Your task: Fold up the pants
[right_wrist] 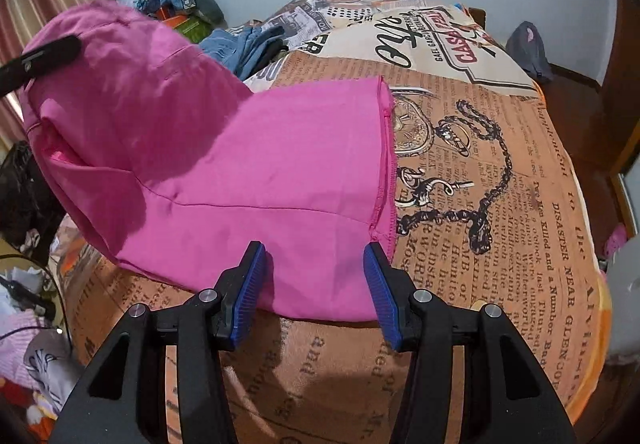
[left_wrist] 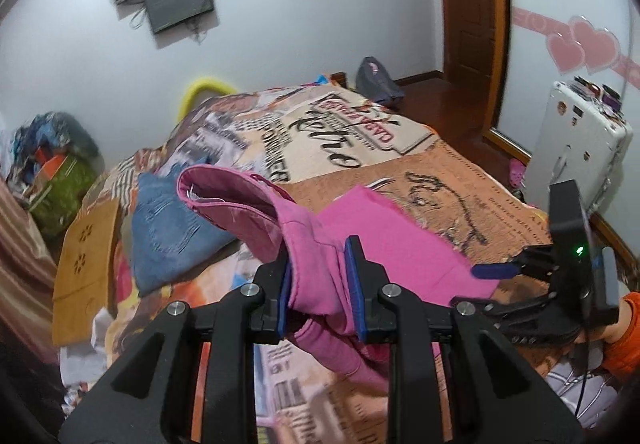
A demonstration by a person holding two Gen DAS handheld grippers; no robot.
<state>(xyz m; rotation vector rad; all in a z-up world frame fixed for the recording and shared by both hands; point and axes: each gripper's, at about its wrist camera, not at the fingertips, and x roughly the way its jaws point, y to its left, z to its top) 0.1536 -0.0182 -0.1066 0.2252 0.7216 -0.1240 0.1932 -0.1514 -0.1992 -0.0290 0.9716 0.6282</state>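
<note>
Lifting pink pants (left_wrist: 320, 244) off bed (right_wrist: 500, 203).
Left gripper (left_wrist: 320, 284) clamping bunched fabric; right gripper (right_wrist: 316, 292) hovering wide apart over flat leg, gripping nothing.

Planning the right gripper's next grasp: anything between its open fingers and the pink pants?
Nothing visible. The right gripper is open, jaws straddling the near edge of the pink pants lying on the printed blanket. The left gripper holds the other end raised.

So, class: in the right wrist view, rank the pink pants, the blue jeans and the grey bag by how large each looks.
1. Pink pants, by far the largest, though closest to the camera.
2. Blue jeans.
3. Grey bag; it looks close to the jeans in size, and both lie far back, so their order is unsure.
</note>
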